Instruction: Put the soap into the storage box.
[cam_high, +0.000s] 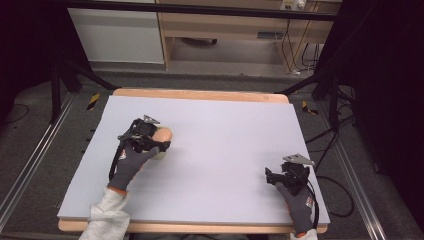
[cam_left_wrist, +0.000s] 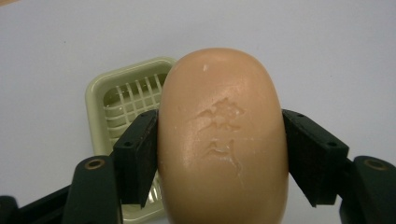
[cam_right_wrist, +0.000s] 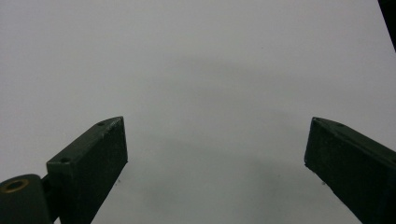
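A peach oval bar of soap (cam_left_wrist: 223, 140) with a stamped mark is clamped between the two black jaws of my left gripper (cam_left_wrist: 219, 154). It hangs above a pale green soap dish (cam_left_wrist: 122, 102) with a slatted bottom, which lies on the white board. From above, that gripper (cam_high: 159, 141) is at the left of the board with the soap (cam_high: 163, 134) showing beside it and the dish (cam_high: 160, 155) partly hidden under the hand. My right gripper (cam_high: 272, 176) rests near the board's front right, its jaws (cam_right_wrist: 215, 163) wide apart over bare surface.
A pale lavender-white board (cam_high: 220, 145) covers a wooden table (cam_high: 200, 94). Black stand legs, cables (cam_high: 340, 200) and a rail run along both sides. A wooden bench stands beyond the far edge.
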